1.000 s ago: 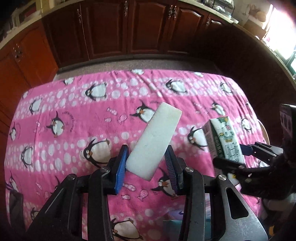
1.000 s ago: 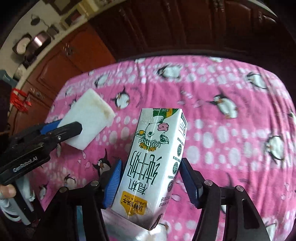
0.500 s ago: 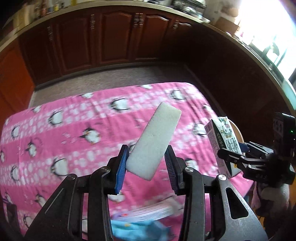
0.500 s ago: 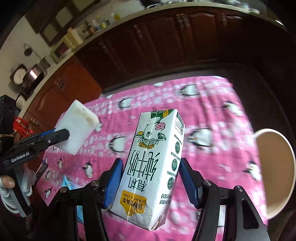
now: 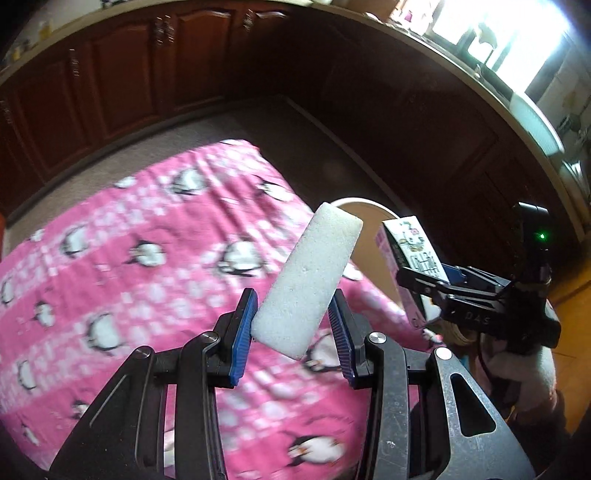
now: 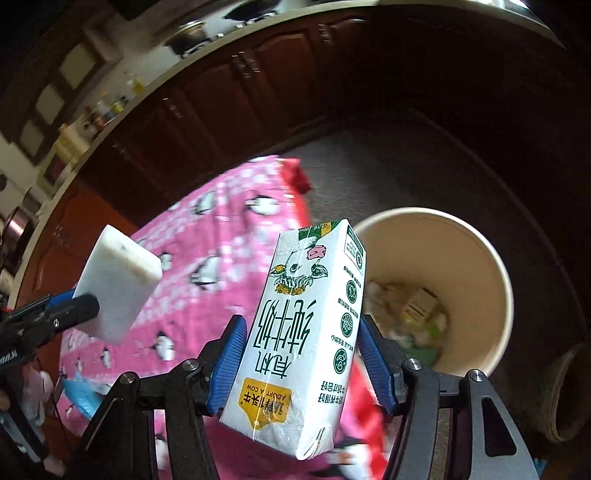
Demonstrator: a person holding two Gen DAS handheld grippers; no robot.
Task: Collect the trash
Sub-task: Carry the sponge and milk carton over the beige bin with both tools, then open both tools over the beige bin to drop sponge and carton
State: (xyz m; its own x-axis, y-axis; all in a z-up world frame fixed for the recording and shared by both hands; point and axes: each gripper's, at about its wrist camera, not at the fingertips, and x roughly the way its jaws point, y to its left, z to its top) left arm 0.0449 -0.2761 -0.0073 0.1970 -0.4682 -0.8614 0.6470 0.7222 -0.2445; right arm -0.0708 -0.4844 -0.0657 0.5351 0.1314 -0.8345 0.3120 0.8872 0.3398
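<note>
My left gripper (image 5: 293, 325) is shut on a white foam block (image 5: 308, 277) and holds it in the air above the right edge of the pink penguin tablecloth (image 5: 147, 258). The block also shows in the right wrist view (image 6: 118, 284). My right gripper (image 6: 301, 362) is shut on a white milk carton (image 6: 306, 325) with a cow picture, held upside down just left of a round cream trash bin (image 6: 491, 273). The bin holds several pieces of rubbish. In the left wrist view the carton (image 5: 413, 254) hangs beside the bin's rim (image 5: 365, 203).
Dark wooden cabinets (image 5: 129, 81) run along the back and the right. The floor (image 6: 369, 173) around the bin is grey-brown. A light blue wrapper (image 6: 79, 391) lies at the table's near edge. A bright window (image 5: 491, 33) is at the upper right.
Both grippers have swung to the right with their loads, off the table's middle toward its right edge. The trash bin has come fully into the right wrist view, its inside visible.
</note>
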